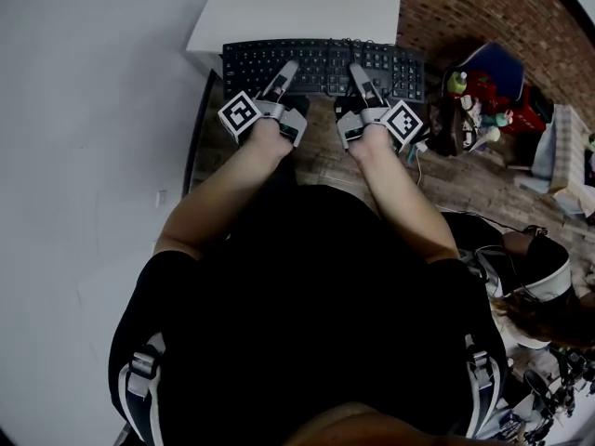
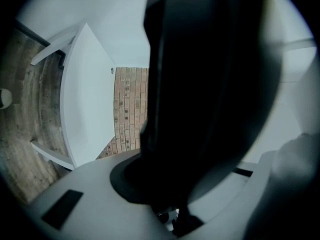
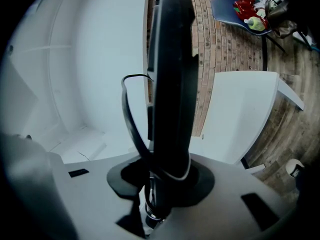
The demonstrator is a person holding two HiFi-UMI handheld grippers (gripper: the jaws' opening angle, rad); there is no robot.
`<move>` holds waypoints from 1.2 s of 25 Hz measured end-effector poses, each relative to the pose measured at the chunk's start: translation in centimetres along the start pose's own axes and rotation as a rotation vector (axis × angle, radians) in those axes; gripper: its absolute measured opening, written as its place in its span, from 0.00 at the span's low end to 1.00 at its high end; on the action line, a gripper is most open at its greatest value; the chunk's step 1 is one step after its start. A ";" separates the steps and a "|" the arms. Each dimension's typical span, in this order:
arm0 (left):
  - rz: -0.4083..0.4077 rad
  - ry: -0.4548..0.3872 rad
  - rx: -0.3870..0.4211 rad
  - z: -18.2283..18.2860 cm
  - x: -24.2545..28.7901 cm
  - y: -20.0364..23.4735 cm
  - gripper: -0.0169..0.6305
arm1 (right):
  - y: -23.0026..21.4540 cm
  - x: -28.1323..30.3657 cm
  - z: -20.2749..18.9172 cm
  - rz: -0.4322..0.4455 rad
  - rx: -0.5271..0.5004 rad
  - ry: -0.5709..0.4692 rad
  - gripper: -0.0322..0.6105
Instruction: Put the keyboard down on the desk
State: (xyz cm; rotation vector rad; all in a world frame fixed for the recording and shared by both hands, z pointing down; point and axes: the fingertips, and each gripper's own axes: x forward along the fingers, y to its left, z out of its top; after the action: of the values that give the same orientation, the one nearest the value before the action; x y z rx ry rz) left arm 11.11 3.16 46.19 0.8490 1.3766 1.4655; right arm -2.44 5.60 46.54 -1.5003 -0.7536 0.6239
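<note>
Just short of the white desk (image 1: 297,3), a person stands with a black keyboard (image 1: 321,59) held out in front of them, one pair of tongs in each hand. The left gripper (image 1: 288,69) has the keyboard's near edge left of the middle, and the right gripper (image 1: 357,69) has it right of the middle. Both bare forearms reach straight forward from a dark top.

Seen from the head view, the keyboard lies flat, keys up, its long side running along the desk's near edge. Its far edge seems to overlap that edge (whether it touches the desktop I cannot tell from here).

Along the left gripper's own jaws, the keyboard (image 2: 200,84) fills most of the picture as a dark slab seen edge-on, and the jaws are pressed onto it. The right gripper's view shows the same: the keyboard (image 3: 172,84) stands edge-on between the jaws, clamped tight. A thin black cable (image 3: 127,114) loops out beside it, close to the grip.

Both gripper views also catch the bare desktop just ahead. To the left of the desk is a plain white wall (image 1: 84,110). Off to the right stands a blue chair (image 1: 493,68) piled with bright odds and ends, with brickwork (image 1: 465,7) behind it.
</note>
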 end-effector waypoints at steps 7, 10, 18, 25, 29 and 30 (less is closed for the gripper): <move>0.000 0.008 -0.001 0.1 0.1 0.6 0.15 | -0.4 0.0 0.0 -0.003 -0.009 -0.005 0.26; 0.003 0.014 0.010 0.0 0.3 0.6 0.15 | -0.4 -0.1 0.1 0.002 -0.001 -0.012 0.26; -0.002 0.026 0.021 -0.1 0.4 0.5 0.15 | -0.7 -0.2 0.3 0.001 -0.015 -0.023 0.26; -0.009 0.025 0.020 -0.2 0.4 0.5 0.15 | -0.5 -0.2 0.2 0.017 -0.027 -0.018 0.26; -0.011 0.031 0.033 -0.2 0.3 0.3 0.15 | -0.3 -0.4 0.2 0.025 -0.028 -0.024 0.26; -0.011 0.032 0.035 -0.3 0.3 0.2 0.15 | -0.2 -0.4 0.2 0.026 -0.028 -0.024 0.26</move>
State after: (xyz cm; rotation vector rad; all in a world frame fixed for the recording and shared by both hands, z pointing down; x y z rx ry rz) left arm 10.73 3.40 46.28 0.8416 1.4322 1.4560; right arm -2.83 5.46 46.71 -1.5322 -0.7649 0.6544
